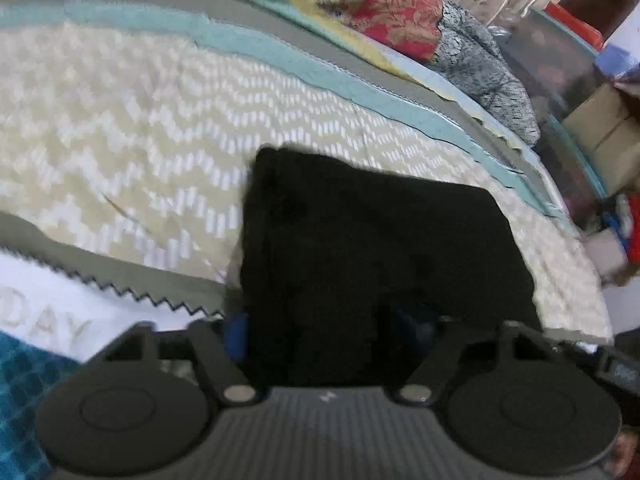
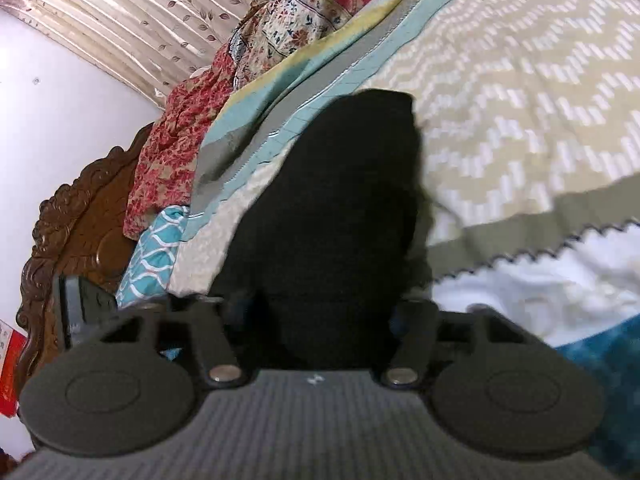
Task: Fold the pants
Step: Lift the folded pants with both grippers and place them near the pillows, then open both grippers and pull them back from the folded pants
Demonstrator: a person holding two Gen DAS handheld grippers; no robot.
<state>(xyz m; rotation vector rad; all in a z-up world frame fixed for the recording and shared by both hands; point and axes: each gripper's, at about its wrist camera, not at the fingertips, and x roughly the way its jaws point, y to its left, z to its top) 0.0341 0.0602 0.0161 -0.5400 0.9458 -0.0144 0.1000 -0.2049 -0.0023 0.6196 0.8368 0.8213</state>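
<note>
Black pants hide both grippers' fingers; frames blurred.

The black pants are lying folded on the bedspread, right over its teal edge stripe. The right gripper has the near end of them between its fingers; too dark to tell if it's pinching.

free: bedspread left of pants | blocked: piled quilts behind
</note>
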